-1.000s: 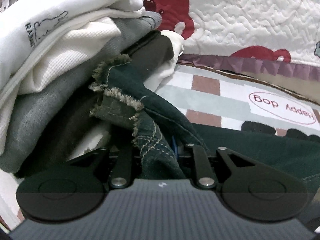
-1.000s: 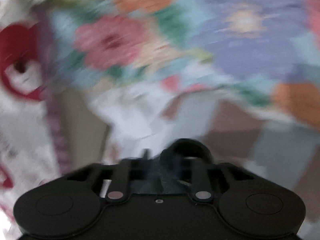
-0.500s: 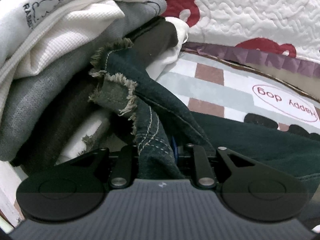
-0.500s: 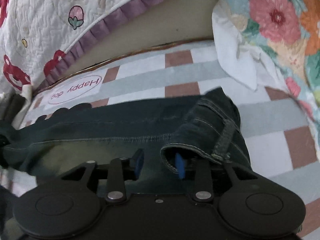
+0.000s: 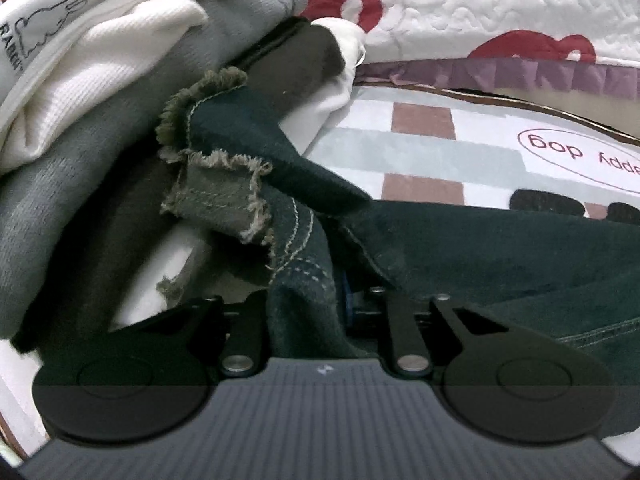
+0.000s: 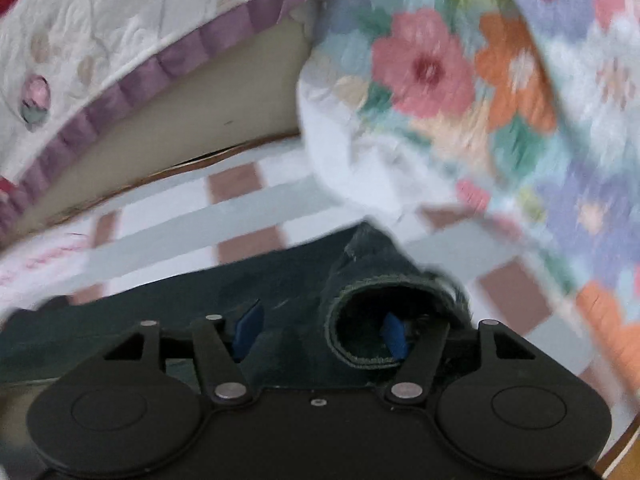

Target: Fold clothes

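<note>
Jeans point(image 5: 500, 248), dark denim, lie stretched across the checked mat point(image 5: 424, 152). Nearest the left wrist camera, the left gripper point(image 5: 308, 300) is clamped on a bunched fold of the jeans, its pads buried in the cloth. Just past that fold a frayed hem point(image 5: 216, 184) curls up against the clothes pile point(image 5: 100, 128) (grey, cream and white layers, the top one printed with a rabbit). Beyond the jeans the mat runs to a quilt point(image 5: 500, 12) with a purple frill.

In the right wrist view the right gripper point(image 6: 320, 328) has its jaws opening; the blue pads point(image 6: 248, 326) stand apart, one inside a rolled denim edge, neither pressing it. Beyond the jeans point(image 6: 224, 292) lies a floral blanket point(image 6: 480, 80).
</note>
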Motion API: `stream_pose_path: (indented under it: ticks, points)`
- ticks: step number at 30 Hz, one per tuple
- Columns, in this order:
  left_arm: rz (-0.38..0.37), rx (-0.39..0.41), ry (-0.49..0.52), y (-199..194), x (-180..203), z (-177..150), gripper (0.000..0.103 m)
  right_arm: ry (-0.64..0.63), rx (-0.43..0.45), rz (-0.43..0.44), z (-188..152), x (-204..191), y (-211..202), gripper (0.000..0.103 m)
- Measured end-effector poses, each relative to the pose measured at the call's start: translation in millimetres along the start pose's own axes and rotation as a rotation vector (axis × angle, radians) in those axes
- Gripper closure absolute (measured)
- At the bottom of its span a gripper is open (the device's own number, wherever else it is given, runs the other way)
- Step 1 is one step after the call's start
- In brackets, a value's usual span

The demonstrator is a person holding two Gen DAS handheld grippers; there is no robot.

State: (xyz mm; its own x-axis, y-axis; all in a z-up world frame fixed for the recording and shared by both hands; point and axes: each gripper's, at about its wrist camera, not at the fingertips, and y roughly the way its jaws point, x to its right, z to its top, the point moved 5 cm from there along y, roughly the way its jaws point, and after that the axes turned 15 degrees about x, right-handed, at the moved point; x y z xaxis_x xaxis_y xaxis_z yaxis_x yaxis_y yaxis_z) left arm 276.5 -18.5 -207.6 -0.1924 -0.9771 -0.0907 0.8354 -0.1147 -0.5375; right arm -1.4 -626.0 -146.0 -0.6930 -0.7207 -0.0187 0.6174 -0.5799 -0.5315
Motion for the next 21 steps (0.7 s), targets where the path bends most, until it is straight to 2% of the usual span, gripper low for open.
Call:
stream_pose_path:
  ticks: [1, 4, 7, 9, 12, 17, 21]
  points:
    - [-0.004, 0.022, 0.013, -2, 0, 3, 0.100, -0.044, 0.017, -0.008, 3, 1, 6, 0.096]
    - [-0.018, 0.127, 0.061, -25, 2, 20, 0.101, -0.025, 0.149, -0.016, 28, 17, -4, 0.096]
    - [-0.026, 0.236, 0.034, -58, -5, 44, 0.101, 0.031, 0.263, -0.031, 54, 33, -26, 0.097]
    - [-0.025, 0.292, 0.012, -79, -12, 58, 0.101, 0.026, 0.307, -0.032, 67, 45, -40, 0.098]
    - [-0.010, 0.313, -0.012, -102, -22, 69, 0.101, 0.058, 0.353, -0.038, 83, 66, -60, 0.099]
    - [-0.058, 0.340, -0.054, -141, -25, 82, 0.101, 0.117, 0.414, -0.047, 107, 100, -93, 0.099]
    - [-0.150, 0.289, -0.112, -142, -17, 95, 0.101, 0.092, 0.391, -0.028, 122, 114, -95, 0.099]
